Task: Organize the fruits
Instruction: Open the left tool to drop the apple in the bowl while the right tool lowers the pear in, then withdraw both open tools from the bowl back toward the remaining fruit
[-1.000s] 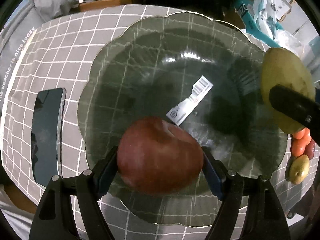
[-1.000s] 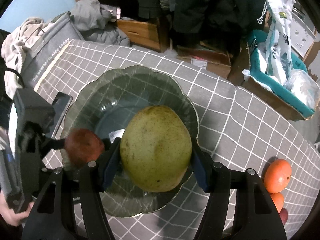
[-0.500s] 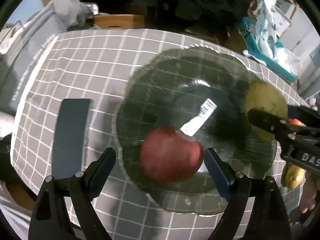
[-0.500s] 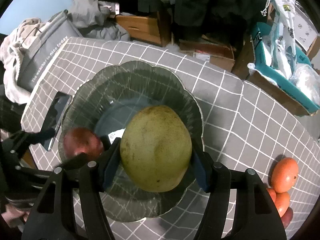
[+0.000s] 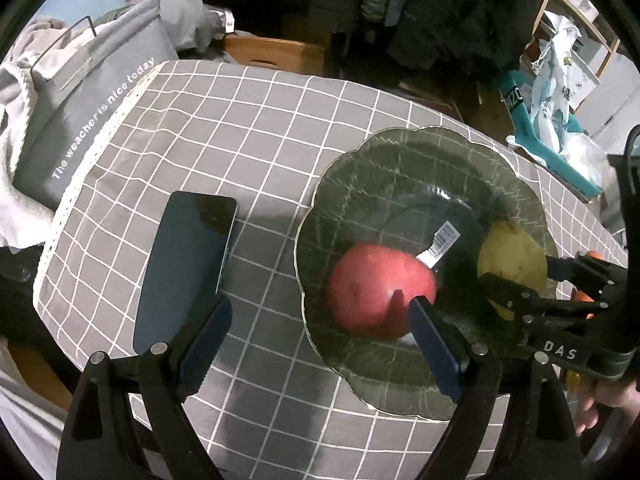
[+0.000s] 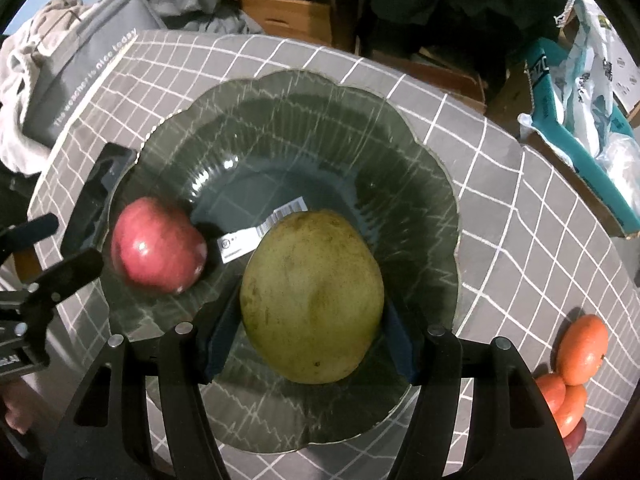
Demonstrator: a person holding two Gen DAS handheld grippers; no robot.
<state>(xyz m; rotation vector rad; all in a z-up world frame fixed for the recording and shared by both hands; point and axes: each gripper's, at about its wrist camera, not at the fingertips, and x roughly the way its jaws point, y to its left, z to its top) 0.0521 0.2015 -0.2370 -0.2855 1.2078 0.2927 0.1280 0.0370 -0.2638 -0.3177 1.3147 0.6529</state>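
Observation:
A red apple (image 5: pixel 372 292) (image 6: pixel 156 244) lies loose on the left side of a dark glass plate (image 5: pixel 400 136) (image 6: pixel 280 80) with a scalloped rim. My left gripper (image 5: pixel 320 340) (image 6: pixel 56 246) stands open above the plate's left edge with nothing between its pads; its right finger crosses in front of the apple. My right gripper (image 6: pixel 310 336) (image 5: pixel 520 280) is shut on a large yellow-green pear (image 6: pixel 312 296) (image 5: pixel 508 252), held low over the plate's right half. Whether the pear touches the glass I cannot tell.
A dark phone (image 5: pixel 184 272) (image 6: pixel 100 184) lies left of the plate on the grey checked cloth. A white barcode label (image 5: pixel 440 242) sits in the plate's middle. Several oranges (image 6: pixel 582 348) lie at the right. A grey printed bag (image 5: pixel 92 120) and a teal box (image 5: pixel 552 140) flank the table.
My left gripper opened, let go of the apple, and drew up and to the left. My right gripper sank toward the plate with the pear.

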